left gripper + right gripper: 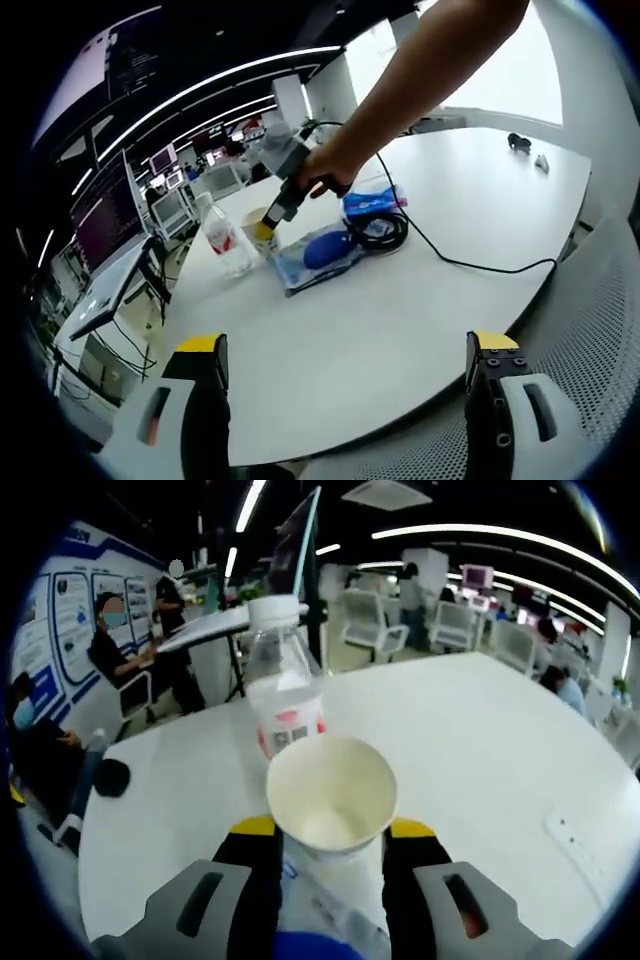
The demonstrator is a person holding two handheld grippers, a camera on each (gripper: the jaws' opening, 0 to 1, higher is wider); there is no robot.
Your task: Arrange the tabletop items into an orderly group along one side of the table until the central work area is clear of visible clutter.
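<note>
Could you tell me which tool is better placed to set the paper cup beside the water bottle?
Right tool: it is shut on the paper cup, right by the water bottle. The left tool hangs open, well off.

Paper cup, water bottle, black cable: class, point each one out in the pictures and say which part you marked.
Paper cup (331, 785): right gripper view, inner wall below the rim.
Water bottle (285, 695): right gripper view, clear body above the label.
Black cable (470, 264): left gripper view, loose run across the table.

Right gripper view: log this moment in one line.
right tongs: shut on paper cup | bottle: behind cup | left tongs: open, empty
</note>
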